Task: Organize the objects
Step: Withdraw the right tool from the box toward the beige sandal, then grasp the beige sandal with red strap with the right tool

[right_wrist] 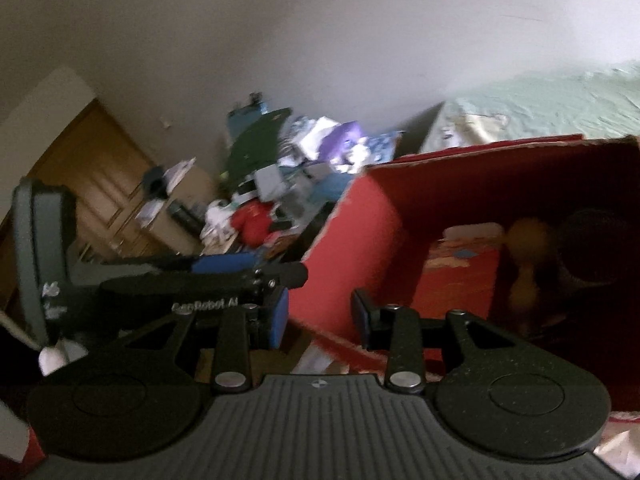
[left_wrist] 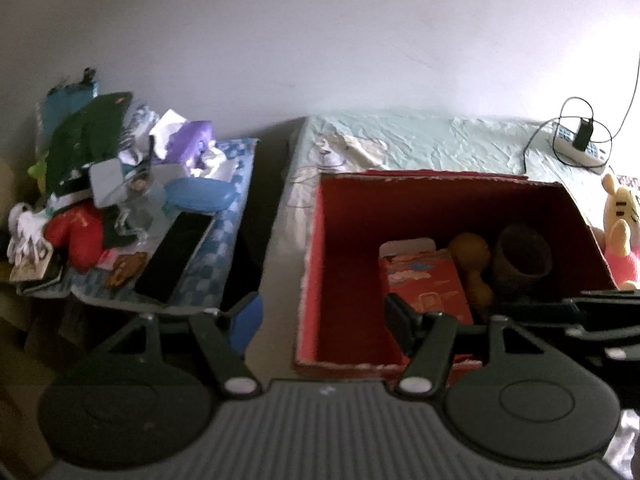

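A pale wall point(left_wrist: 320, 40) is backing a bed point(left_wrist: 420, 144) that is carrying an open red box point(left_wrist: 344, 248). A cluttered bench point(left_wrist: 224, 216) is sitting left of it. Inside the box are lying a red carton point(left_wrist: 428, 284), a yellow toy point(left_wrist: 472, 260) and a brown cup point(left_wrist: 520, 260). The left tool point(left_wrist: 324, 316) and right tool point(right_wrist: 320, 312) are both gaping wide, holding nothing, at the box's near edge.

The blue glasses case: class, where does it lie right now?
In the left wrist view, the blue glasses case lies at left on the cluttered checked cloth, just behind the flat black slab, left of the red box.
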Available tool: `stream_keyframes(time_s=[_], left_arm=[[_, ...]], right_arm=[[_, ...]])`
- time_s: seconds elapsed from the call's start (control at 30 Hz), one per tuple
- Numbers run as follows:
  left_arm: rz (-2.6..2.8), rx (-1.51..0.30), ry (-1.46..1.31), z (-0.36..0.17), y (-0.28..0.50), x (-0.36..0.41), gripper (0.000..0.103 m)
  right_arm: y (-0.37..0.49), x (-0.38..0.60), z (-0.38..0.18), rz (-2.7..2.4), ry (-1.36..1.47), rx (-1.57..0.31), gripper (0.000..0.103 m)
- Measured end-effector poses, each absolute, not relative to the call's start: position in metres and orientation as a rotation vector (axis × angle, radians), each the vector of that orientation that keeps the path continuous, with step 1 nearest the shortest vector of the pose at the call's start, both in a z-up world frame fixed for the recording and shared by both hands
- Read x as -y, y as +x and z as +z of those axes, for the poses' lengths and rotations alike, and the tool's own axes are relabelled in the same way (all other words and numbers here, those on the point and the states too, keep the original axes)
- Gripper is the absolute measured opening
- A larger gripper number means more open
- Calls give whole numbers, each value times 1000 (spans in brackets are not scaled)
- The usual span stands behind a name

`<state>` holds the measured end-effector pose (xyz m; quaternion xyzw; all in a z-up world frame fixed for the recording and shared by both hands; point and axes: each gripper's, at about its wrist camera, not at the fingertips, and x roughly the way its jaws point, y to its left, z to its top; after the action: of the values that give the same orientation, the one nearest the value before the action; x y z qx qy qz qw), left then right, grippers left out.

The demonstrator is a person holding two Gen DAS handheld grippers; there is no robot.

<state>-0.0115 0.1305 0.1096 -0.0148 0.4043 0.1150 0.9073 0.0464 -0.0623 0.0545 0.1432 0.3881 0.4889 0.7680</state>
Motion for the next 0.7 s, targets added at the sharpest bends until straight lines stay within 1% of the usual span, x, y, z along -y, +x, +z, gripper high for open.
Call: stream_keyframes(time_s=[0.13,0.3,0.5,0.7], left_arm=[[273,-832,-50,108,-27,-146,68],[311,-882,-92,94,-42,-165,68],[313,-971,-116,66,-60,-178,69],[229,-1032,-176,43,-76,-183,71]], right_arm=[[32,54,52,1140,270,-849,37],[21,39,41,1190,197,-899,37],[22,21,10,1134,124,-1051,37],[27,15,-12,1064,159,-1166,37]])
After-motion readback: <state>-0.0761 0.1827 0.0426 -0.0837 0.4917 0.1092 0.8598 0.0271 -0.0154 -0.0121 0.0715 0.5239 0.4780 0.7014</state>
